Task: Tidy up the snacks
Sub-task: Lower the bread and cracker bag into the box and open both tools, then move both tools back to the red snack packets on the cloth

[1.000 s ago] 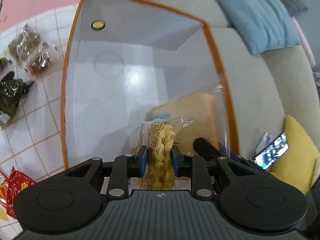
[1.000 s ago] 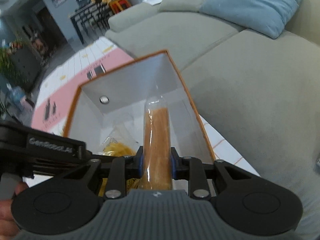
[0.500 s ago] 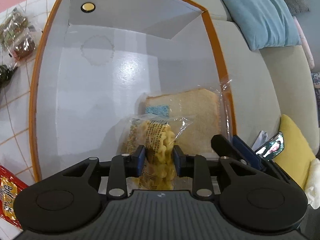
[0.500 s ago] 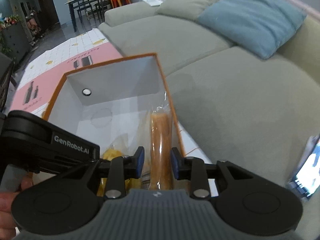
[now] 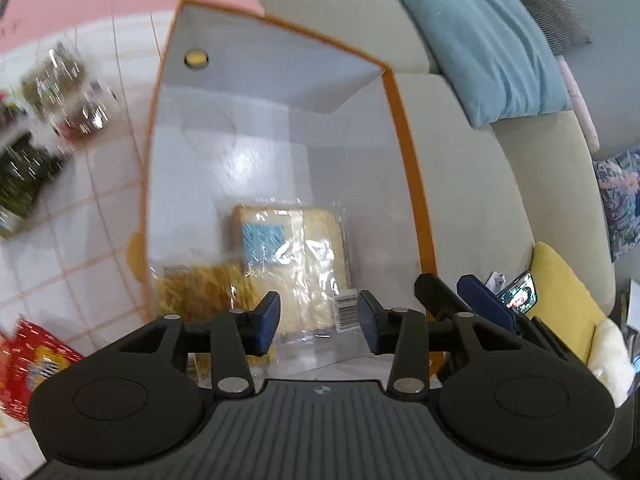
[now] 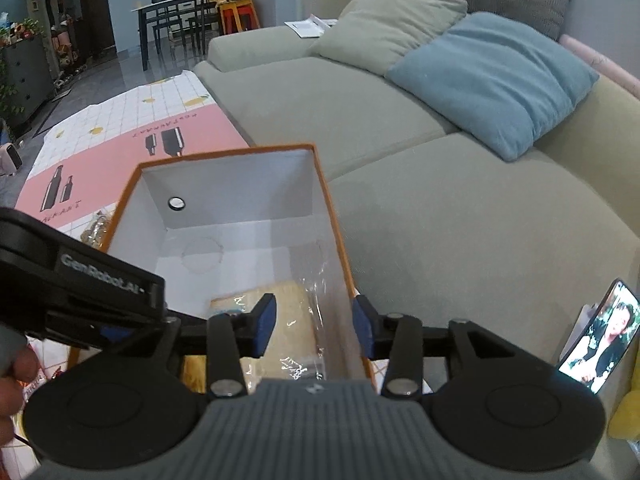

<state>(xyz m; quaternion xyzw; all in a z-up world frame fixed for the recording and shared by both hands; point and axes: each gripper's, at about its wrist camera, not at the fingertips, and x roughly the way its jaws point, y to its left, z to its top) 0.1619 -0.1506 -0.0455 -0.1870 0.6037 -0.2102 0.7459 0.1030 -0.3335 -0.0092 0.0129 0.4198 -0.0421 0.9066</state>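
Snacks (image 5: 288, 256) sit low in the box (image 5: 408, 168); my jaws are opening, gripping nothing, but could snag crinkly wrap lifting out.

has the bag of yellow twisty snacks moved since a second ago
Yes. The yellow snack bag was pinched between the left gripper pads; now it lies in the orange-rimmed box's near left corner, beside the bread packet.
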